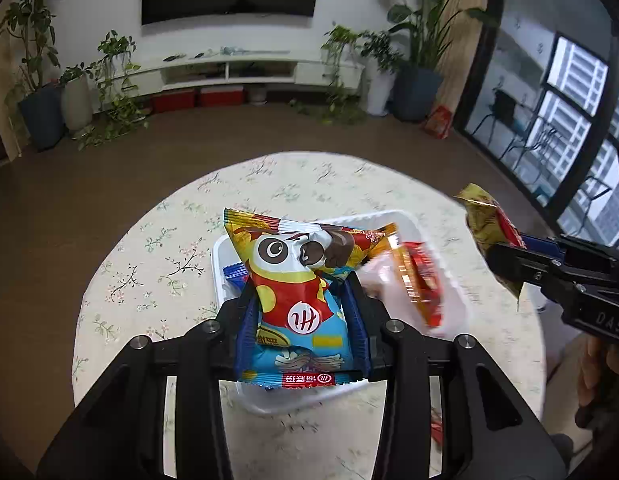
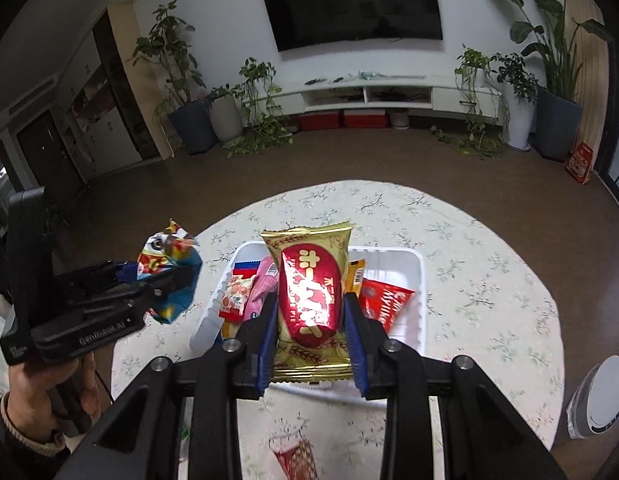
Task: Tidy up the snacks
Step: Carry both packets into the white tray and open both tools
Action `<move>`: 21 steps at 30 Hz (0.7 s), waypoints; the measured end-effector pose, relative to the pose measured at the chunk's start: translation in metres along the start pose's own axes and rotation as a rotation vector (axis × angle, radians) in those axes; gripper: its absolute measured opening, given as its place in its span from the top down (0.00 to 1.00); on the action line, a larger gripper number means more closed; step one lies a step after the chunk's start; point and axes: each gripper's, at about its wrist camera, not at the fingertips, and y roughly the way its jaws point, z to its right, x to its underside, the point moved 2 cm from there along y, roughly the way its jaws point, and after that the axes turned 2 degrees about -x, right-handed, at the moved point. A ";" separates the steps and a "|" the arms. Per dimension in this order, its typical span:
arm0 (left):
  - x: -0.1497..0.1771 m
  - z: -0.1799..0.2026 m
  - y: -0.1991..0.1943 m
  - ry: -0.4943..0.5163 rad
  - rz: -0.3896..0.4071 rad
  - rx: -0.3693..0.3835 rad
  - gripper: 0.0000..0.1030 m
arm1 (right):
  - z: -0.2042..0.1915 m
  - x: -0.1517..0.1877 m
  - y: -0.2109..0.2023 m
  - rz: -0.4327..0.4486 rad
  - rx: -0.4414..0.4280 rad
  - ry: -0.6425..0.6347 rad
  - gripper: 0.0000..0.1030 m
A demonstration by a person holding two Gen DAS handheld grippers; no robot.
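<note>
While both hands work above the floral-clothed bench (image 2: 469,280), a white tray (image 2: 413,264) sits just beyond the grippers. Its contents show ahead of the right gripper (image 2: 309,320): a red packet (image 2: 385,304) lettered "Mylike", a pink packet (image 2: 263,284), a nut-printed packet (image 2: 235,296). That gripper clamps a gold wrapper (image 2: 309,296) with a red oval of Japanese writing. Over the tray, the left gripper (image 1: 303,308) pinches a cartoon-faced snack bag (image 1: 297,280). Its housing reads "GenRobot.AI".
</note>
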 end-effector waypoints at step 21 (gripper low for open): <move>0.012 0.009 0.124 0.041 -0.081 -0.099 0.60 | 0.011 0.006 0.107 -0.122 0.095 -0.005 0.66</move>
